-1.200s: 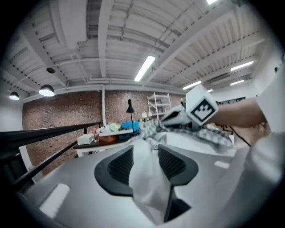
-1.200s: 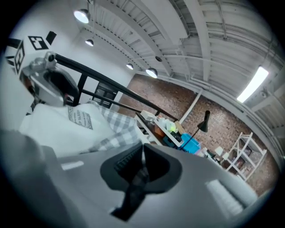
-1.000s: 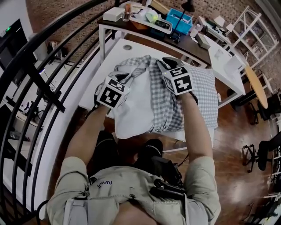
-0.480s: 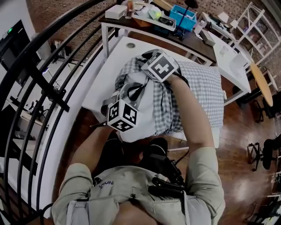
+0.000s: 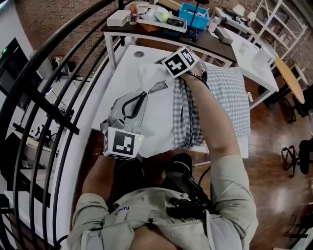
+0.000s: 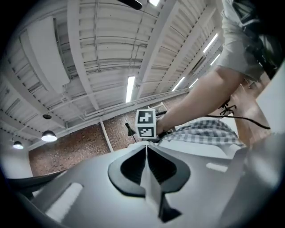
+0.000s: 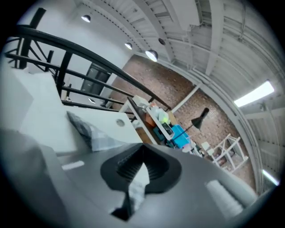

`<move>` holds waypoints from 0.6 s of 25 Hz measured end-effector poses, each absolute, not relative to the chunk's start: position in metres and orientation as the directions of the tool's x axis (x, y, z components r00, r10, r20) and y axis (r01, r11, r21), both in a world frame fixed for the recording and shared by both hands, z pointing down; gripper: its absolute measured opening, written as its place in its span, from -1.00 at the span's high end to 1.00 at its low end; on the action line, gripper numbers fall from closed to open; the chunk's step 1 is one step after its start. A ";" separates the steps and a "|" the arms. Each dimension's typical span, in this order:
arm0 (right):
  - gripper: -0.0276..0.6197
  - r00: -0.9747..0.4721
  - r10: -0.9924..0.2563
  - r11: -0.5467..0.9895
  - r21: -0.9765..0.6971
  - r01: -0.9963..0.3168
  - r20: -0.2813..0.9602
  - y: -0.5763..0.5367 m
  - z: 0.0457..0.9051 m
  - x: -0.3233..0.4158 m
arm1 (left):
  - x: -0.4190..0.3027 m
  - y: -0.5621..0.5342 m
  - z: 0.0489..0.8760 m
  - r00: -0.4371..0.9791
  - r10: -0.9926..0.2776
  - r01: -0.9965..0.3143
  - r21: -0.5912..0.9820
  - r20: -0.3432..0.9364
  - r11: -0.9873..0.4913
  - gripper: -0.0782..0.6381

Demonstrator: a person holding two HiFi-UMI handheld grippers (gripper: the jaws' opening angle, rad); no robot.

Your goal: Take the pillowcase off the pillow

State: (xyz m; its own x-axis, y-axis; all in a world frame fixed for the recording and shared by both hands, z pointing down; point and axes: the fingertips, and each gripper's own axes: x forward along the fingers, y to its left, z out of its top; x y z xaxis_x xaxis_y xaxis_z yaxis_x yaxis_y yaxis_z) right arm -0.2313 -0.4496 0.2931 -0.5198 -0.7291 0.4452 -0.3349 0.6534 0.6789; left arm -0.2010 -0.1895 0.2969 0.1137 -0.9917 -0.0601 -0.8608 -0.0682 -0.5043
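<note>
A white pillow (image 5: 156, 114) lies on the white table (image 5: 120, 73). The grey checked pillowcase (image 5: 222, 95) is bunched round its middle and covers its right part. My left gripper (image 5: 139, 100) is at the near left, shut on a pale fold of the pillowcase (image 6: 149, 178). A checked strip (image 5: 155, 88) runs from its tip. My right gripper (image 5: 168, 66) is at the pillow's far end. Its jaws have just been closing, and white pillow cloth (image 7: 139, 180) is pinched between them. A checked corner (image 7: 87, 129) shows to their left.
A dark desk at the far end carries a blue bin (image 5: 194, 10), a white box (image 5: 117, 18) and clutter. A black curved railing (image 5: 46, 105) runs down the left. White shelving (image 5: 274, 19) stands at the far right, over a wooden floor.
The left gripper has drawn back toward the person and leftward with the checked cloth. More bare white pillow shows at the far left. The right gripper has moved to the pillow's far end.
</note>
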 end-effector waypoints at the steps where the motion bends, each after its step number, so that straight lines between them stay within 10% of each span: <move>1: 0.90 -0.487 -0.753 0.637 0.677 -0.369 0.443 -0.461 0.293 -0.216 | -0.208 -0.188 0.291 0.117 -0.991 -0.876 -0.478 -0.071 -0.069 0.74; 10: 0.83 -0.465 -0.739 0.671 0.476 -0.569 0.487 -0.486 0.317 -0.133 | -0.259 -0.259 0.347 0.064 -0.994 -0.971 -0.224 0.085 -0.082 0.72; 15: 0.73 -0.639 -0.733 0.671 0.400 -0.624 0.232 -0.436 0.262 -0.120 | -0.251 -0.258 0.345 0.064 -0.990 -0.963 -0.254 0.126 -0.095 0.56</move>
State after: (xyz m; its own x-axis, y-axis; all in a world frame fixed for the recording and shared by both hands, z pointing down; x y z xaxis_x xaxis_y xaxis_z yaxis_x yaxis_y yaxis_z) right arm -0.1201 -0.4356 0.2620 -0.6391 -0.7334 0.2317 -0.6245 0.6706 0.4004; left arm -0.2509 -0.2585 0.3455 0.0641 -0.9900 0.1258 -0.9626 -0.0946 -0.2539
